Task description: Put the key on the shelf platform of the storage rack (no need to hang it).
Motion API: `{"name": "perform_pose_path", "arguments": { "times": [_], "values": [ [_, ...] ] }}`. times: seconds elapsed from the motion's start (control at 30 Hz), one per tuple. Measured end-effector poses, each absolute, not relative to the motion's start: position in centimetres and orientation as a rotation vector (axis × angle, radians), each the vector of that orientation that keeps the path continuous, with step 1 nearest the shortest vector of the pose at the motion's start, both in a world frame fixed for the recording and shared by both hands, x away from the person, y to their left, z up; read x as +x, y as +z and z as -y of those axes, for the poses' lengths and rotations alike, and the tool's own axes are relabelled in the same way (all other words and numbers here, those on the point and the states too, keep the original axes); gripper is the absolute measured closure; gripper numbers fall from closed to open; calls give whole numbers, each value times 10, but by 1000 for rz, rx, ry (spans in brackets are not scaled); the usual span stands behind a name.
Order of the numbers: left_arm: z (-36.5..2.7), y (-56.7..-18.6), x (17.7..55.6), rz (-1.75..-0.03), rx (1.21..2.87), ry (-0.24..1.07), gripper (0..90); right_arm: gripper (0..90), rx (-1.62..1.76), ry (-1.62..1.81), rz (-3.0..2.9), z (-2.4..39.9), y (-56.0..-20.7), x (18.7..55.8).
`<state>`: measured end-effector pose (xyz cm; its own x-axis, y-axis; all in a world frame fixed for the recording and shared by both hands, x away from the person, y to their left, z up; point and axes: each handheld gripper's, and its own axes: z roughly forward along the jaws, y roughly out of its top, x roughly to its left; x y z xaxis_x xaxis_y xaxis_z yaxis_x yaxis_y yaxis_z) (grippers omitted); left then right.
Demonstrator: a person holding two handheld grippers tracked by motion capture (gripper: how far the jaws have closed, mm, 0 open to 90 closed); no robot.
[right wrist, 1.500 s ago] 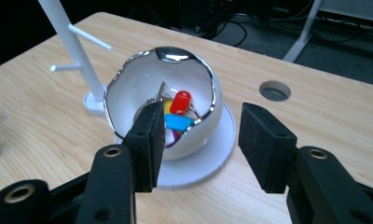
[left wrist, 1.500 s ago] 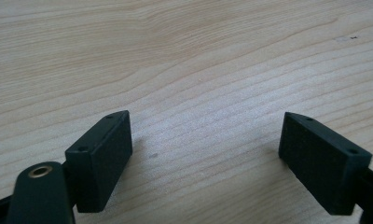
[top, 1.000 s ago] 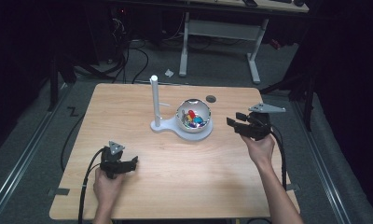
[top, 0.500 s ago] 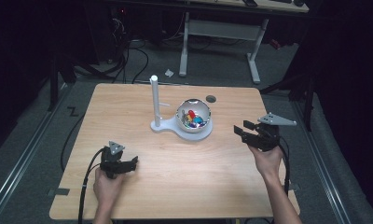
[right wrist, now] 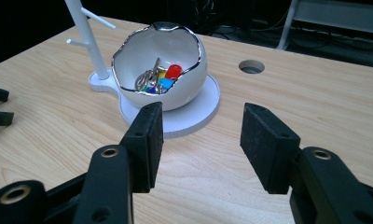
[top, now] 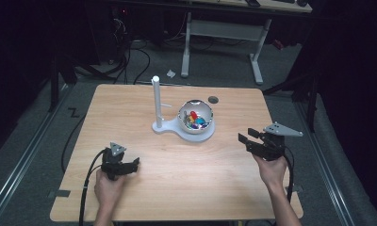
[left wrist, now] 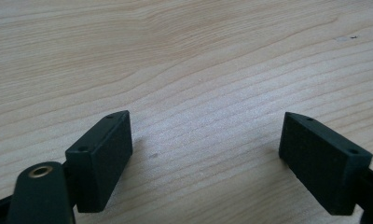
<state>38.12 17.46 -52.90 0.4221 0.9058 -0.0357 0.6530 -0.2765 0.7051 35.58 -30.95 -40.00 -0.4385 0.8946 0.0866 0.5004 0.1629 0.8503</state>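
Left to right. Left gripper [top: 130, 165] sits low on the wooden table [top: 186, 188] near the front left, jaws wide apart, nothing between them; the left gripper view has bare wood grain under the pads [left wrist: 100, 158].

Next, the white stand [top: 156, 101]: an upright post with short side pegs on a flat base, which joins the round plate under the bowl. We judge it rigid and light, easy to tip if knocked.

Then the thing we're working toward: the eggshell-shaped bowl [top: 196, 120], white with a silvery jagged rim, sitting on that plate at mid-table. Inside lie small coloured pieces [right wrist: 168, 77], red, yellow and blue, plus a metal ring or clip we can't identify. We judge the bowl glossy, hard, likely ceramic or similar: slippery and chippable, so we'd take it by the wall just below the rim, or pick pieces out singly. The pieces look small and light, and could skid off flat pads.

A round hole [top: 213, 100] lies in the tabletop behind the bowl.

Right gripper [top: 245, 141] is held off the table right of the bowl, well apart from it, jaws apart and empty, aimed at the bowl in the right gripper view.

No brands, labels or readable writing anywhere.
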Motion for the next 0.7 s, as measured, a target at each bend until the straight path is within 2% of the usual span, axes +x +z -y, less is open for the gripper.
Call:
{"name": "perform_pose_path", "arguments": {
  "times": [0.7],
  "values": [
    [-174, -529, 381, -1314, 2028, 501, 178, 497, 1373, 1199, -2015, 307, -430, 351]
  ]
}}
